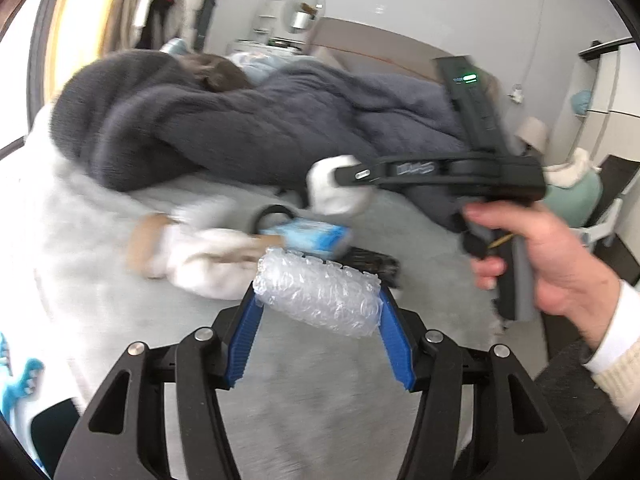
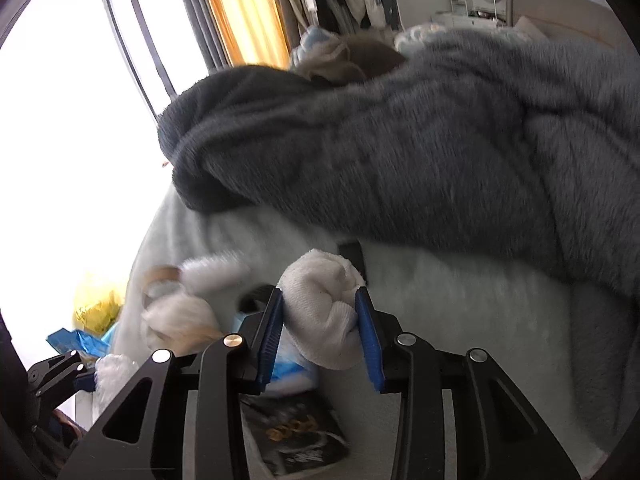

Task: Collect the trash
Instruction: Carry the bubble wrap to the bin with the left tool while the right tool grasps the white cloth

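My left gripper (image 1: 318, 300) is shut on a roll of clear bubble wrap (image 1: 318, 292), held above the pale bed cover (image 1: 100, 300). My right gripper (image 2: 320, 312) is shut on a balled white sock or cloth (image 2: 320, 312); it also shows in the left wrist view (image 1: 334, 190), held by a hand (image 1: 536, 264). Below lie a blue wrapper (image 1: 312, 236), a dark packet (image 2: 296, 436) and a white-and-tan plush (image 1: 200, 256).
A dark grey fluffy blanket (image 1: 240, 128) is heaped across the bed. A window and yellow curtain (image 2: 248, 8) stand at left. Yellow and blue bags (image 2: 92, 320) lie by the bed's left edge. A nightstand with a lamp (image 1: 300, 16) is at the back.
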Tool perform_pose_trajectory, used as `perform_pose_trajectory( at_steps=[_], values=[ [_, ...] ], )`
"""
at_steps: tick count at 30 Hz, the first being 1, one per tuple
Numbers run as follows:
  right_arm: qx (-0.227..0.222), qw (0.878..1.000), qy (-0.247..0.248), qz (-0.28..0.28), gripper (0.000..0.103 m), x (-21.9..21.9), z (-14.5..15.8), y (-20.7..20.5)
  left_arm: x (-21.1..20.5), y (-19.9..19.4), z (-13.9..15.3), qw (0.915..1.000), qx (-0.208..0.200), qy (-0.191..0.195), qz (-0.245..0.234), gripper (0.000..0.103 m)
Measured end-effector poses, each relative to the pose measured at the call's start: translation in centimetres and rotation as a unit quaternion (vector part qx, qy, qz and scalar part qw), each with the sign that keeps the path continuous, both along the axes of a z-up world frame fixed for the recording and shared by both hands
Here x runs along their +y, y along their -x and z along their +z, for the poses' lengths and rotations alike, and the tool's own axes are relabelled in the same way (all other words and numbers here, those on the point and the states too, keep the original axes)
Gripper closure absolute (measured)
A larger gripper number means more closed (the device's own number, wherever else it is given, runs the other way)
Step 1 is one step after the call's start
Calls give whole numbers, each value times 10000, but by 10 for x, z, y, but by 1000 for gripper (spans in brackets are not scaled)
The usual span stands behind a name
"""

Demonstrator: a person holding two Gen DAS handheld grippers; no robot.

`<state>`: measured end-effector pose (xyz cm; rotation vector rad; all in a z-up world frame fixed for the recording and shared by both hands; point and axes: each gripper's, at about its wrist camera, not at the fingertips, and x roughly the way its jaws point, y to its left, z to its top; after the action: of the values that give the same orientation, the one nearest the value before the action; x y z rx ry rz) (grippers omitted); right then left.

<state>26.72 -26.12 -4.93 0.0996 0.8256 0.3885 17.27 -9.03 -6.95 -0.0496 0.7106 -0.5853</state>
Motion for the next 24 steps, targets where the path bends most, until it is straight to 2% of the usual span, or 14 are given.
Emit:
perform_pose_trajectory(
  at_steps=[7, 13, 24],
  values=[
    [-197, 9996, 34, 223, 75, 39, 24, 2, 58, 1, 11, 9965, -84, -137, 814, 44],
    [-451, 9979, 10, 465, 75, 77, 48, 11, 108, 7, 12, 9893, -10, -233, 1439, 44],
    [-550, 9933, -36, 1015, 75, 153, 64, 27, 181, 7, -23, 9711, 684, -604, 2205, 44]
  ],
)
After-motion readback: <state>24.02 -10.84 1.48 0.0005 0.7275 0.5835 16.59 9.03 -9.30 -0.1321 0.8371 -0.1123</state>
